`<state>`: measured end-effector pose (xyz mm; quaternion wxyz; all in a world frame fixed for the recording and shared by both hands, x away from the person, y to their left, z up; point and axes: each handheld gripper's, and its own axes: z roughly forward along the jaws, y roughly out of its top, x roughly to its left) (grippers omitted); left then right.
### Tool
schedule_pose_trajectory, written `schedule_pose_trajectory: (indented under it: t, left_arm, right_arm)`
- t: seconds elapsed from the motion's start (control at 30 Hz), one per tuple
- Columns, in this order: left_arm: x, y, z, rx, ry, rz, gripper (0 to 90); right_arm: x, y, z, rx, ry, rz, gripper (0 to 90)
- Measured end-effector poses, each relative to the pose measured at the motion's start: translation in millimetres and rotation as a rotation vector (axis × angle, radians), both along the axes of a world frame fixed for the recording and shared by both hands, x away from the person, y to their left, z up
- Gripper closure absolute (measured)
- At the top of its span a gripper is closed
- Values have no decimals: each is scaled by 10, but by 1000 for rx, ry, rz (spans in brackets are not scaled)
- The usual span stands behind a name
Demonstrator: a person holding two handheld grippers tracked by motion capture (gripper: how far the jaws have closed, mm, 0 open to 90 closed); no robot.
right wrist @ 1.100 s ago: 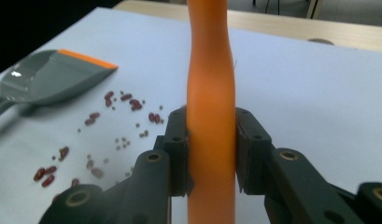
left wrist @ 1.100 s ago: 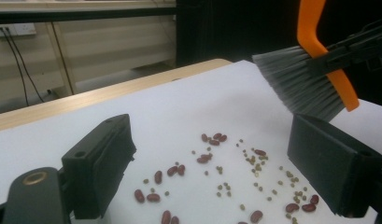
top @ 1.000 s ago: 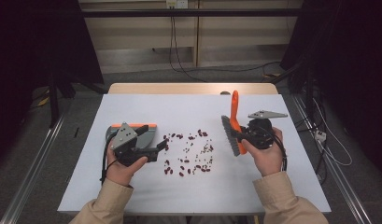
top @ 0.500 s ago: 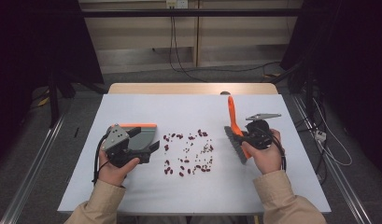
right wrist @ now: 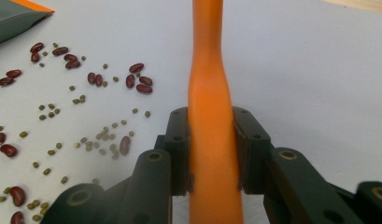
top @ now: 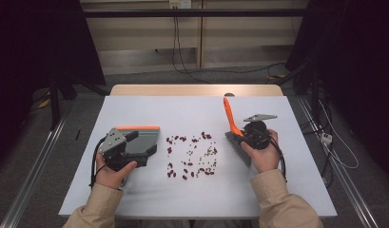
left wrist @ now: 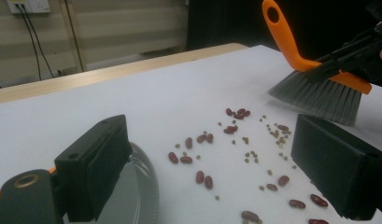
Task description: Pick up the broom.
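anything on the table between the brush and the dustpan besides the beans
Nothing visible. Between the brush on the right and the dustpan on the left, only the scattered beans lie on the white tabletop.

Both forearms wear tan, beige-coloured sleeves with soft folds, ending at the wrists. The left claw (top: 143,151) has a black body topped by a grey three-cornered plate with small screw holes; a black cable loops at its nine o'clock. The right claw (top: 236,134) is black too, its grey plate at twelve o'clock, a black cable trailing at four o'clock.
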<state>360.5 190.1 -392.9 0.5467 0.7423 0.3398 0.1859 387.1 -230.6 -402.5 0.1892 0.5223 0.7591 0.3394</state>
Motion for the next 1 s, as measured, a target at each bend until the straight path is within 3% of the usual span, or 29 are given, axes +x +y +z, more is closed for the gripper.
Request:
schedule_pose_trajectory:
  t: [0.23, 0.57, 1.0]
  left_arm:
    - [-8, 72, -45, 16, 4, -11, 109]
    - [-18, 224, -108, -7, 11, -24, 83]
    - [-96, 382, -215, -12, 35, -43, 77]
  right_arm:
    - [19, 70, -69, -22, -26, -4, 703]
    - [-1, 111, -107, -30, -58, 25, 696]
    - [-84, 15, -139, 36, -83, 31, 603]
